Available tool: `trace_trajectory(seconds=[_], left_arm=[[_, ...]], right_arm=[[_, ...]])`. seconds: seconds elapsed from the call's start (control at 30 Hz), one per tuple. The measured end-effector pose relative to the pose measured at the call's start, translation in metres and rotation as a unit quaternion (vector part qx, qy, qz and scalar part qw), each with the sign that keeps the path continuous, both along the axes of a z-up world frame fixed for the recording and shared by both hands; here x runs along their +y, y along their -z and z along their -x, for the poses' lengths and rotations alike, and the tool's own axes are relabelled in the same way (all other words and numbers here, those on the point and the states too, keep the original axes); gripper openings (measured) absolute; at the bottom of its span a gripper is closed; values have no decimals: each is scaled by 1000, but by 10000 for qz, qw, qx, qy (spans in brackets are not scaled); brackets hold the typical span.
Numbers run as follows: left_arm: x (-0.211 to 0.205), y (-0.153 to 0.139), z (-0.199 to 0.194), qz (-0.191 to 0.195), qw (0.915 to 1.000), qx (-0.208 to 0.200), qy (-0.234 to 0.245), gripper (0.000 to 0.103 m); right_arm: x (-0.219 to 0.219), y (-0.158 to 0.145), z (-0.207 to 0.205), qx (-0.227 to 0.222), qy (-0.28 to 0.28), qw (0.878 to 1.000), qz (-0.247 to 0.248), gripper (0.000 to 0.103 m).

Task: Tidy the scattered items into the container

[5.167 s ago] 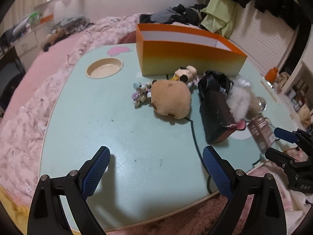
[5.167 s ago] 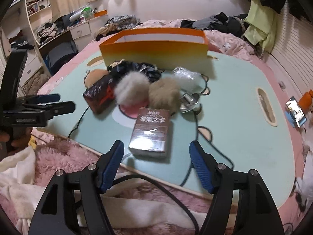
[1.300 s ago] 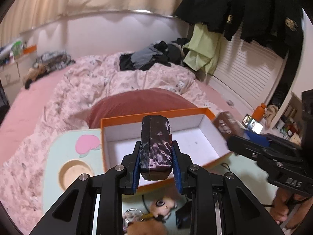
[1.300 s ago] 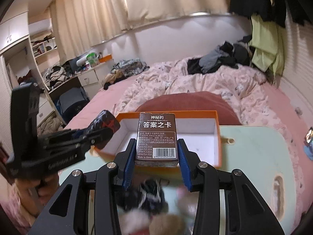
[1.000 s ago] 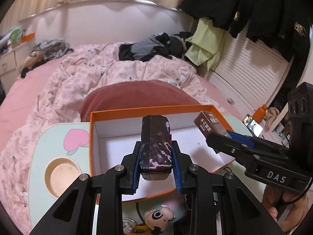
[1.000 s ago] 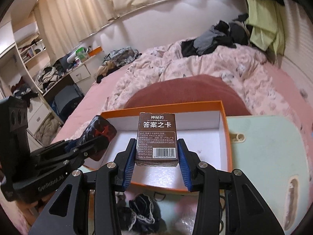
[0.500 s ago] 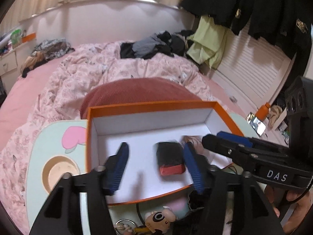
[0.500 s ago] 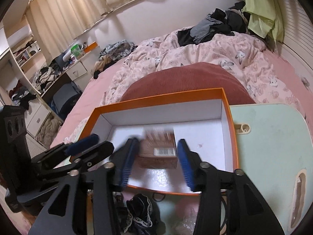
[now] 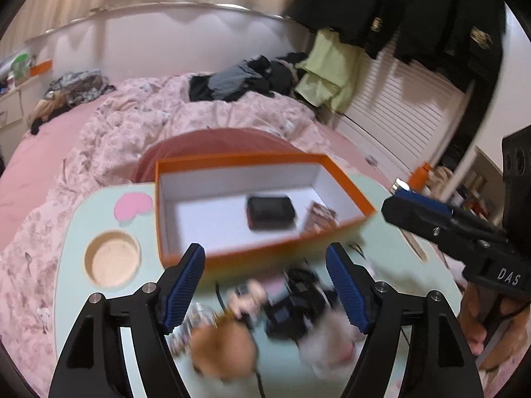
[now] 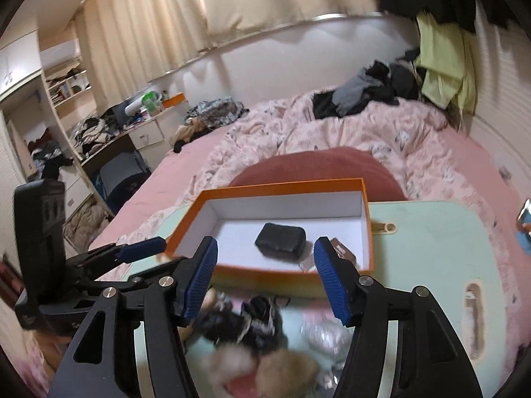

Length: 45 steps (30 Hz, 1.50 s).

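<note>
Orange cardboard box with white inside [image 9: 345, 185] sits at the far edge of the pale green counter [image 9: 76, 232], against a dark red cushion [image 10: 318, 165] on the pink bed [image 10: 365, 132]. Two items already lie on its floor: a black soft pouch [image 9: 270, 212], flat, long axis across the box roughly along the long walls, and just beside it toward the box's right end a brown card pack [image 9: 320, 215], lying slanted, its long axis running from front wall toward back. Whether the two touch I can't tell.

Left gripper [image 9: 265, 285] is empty, fingers wide, having just been opening; nothing between them but the view of the pile. Right gripper [image 10: 265, 280] likewise empty, fingers [image 10: 200, 275] spread about medium-wide and just been opening. Both sit on the near side of the box, aimed down and forward. That reads as two drops made together, one per hand.

Left on the counter near the front wall, blurred: a tan plush ball [image 9: 222, 348], a small cartoon figure keychain [image 9: 247, 298], a black tangle of fabric [image 10: 245, 321], pale fluffy pompoms [image 10: 229, 368] and a crinkly clear wrapper [image 10: 325, 331]. Probably next to go. The round cup recess [image 9: 111, 258] at the counter's left is empty.
</note>
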<state>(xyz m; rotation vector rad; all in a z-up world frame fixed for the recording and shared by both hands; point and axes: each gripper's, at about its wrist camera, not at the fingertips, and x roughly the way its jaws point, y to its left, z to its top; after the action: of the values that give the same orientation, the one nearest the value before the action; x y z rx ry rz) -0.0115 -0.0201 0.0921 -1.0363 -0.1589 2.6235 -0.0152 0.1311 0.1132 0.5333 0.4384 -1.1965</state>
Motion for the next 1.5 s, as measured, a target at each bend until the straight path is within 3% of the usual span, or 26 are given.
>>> trace_trajectory(seconds=[0.13, 0.27, 0.37, 0.5, 0.93, 1.1, 1.17, 1.23, 1.33, 1.5], left_arm=[[-1, 10, -37, 247, 9997, 5, -11, 79], [-2, 34, -62, 514, 9985, -107, -168, 79], [-5, 49, -69, 529, 9978, -222, -319, 79], [-8, 58, -69, 481, 9975, -314, -414, 79], [-7, 80, -66, 599, 9946, -631, -564, 80], [7, 87, -67, 1041, 9917, -571, -498, 96], [12, 90, -68, 1191, 9903, -561, -448, 103], [12, 89, -68, 1191, 9903, -571, -437, 103], [11, 89, -67, 1183, 9903, -570, -455, 103], [11, 89, -67, 1186, 9903, -559, -453, 103]], right_arm=[[41, 0, -2, 300, -156, 9993, 154, 70], [70, 21, 1, 400, -192, 9990, -65, 71], [80, 44, 3, 519, -105, 9979, -375, 71], [89, 62, 3, 745, 94, 9962, -430, 71], [91, 92, 2, 963, 312, 9913, -842, 71], [89, 103, 2, 1085, 428, 9870, -1103, 71], [89, 106, 2, 1164, 472, 9861, -1089, 73], [88, 108, 1, 1273, 505, 9841, -1129, 81], [87, 111, -1, 1512, 588, 9802, -1137, 83], [88, 112, 0, 1550, 593, 9792, -1167, 88]])
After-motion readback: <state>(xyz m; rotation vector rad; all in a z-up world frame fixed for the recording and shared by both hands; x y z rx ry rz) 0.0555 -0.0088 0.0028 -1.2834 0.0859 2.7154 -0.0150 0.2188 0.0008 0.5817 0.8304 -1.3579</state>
